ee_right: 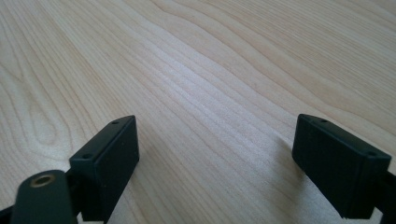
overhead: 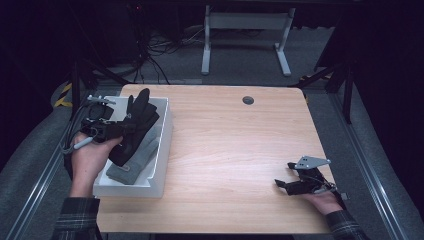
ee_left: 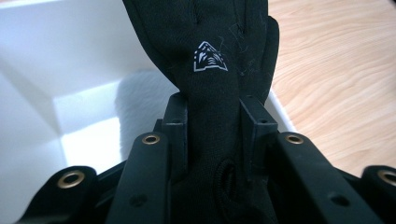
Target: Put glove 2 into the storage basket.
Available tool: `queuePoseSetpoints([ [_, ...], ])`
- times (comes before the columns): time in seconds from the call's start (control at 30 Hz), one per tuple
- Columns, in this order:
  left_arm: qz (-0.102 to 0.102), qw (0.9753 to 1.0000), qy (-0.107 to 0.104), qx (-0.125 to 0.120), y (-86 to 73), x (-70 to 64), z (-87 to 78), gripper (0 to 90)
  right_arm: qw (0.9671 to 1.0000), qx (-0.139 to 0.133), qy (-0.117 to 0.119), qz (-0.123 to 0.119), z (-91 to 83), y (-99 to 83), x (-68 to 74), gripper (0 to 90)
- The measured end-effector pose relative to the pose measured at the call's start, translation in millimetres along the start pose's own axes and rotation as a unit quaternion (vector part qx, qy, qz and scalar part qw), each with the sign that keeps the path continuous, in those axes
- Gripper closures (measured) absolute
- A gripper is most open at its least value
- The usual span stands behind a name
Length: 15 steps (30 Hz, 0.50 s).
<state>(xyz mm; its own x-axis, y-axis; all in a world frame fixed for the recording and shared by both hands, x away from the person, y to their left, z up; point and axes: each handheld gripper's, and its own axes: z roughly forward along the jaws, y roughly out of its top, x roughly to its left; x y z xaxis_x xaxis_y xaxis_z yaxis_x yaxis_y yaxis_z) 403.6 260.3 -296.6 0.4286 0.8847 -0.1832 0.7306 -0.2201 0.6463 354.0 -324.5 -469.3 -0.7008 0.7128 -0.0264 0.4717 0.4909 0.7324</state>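
Observation:
A black glove [overhead: 139,119] with a small white emblem [ee_left: 209,59] hangs over the white bin [overhead: 162,150] at the table's left side. My left gripper [overhead: 120,131] is shut on the black glove [ee_left: 212,116], its jaws pinching the fabric below the emblem. A grey glove [overhead: 134,164] lies in the bin beneath it. Near the table's front right corner my right gripper [overhead: 282,175] rests open just above the bare wood, with nothing between its fingers [ee_right: 109,158].
The light wooden table [overhead: 235,150] has a round cable grommet [overhead: 248,100] near its far edge. Beyond the table stand a white desk frame [overhead: 245,35] and loose cables on the floor [overhead: 155,50]. Metal rails run along both sides.

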Motion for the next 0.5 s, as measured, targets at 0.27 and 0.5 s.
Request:
queuePoseSetpoints([
  [0.27, -0.016, 0.9997, 0.010, 0.016, -15.0, 12.6, 23.9, 68.4, 1.0000, 0.000, 0.000, 0.000, 0.0, 0.0, 0.0, 15.1],
  [0.5, -0.025, 0.9987, 0.030, 0.032, -29.6, 20.5, 49.8, 68.1, 1.0000, 0.000, 0.000, 0.000, 0.0, 0.0, 0.0, 15.1],
])
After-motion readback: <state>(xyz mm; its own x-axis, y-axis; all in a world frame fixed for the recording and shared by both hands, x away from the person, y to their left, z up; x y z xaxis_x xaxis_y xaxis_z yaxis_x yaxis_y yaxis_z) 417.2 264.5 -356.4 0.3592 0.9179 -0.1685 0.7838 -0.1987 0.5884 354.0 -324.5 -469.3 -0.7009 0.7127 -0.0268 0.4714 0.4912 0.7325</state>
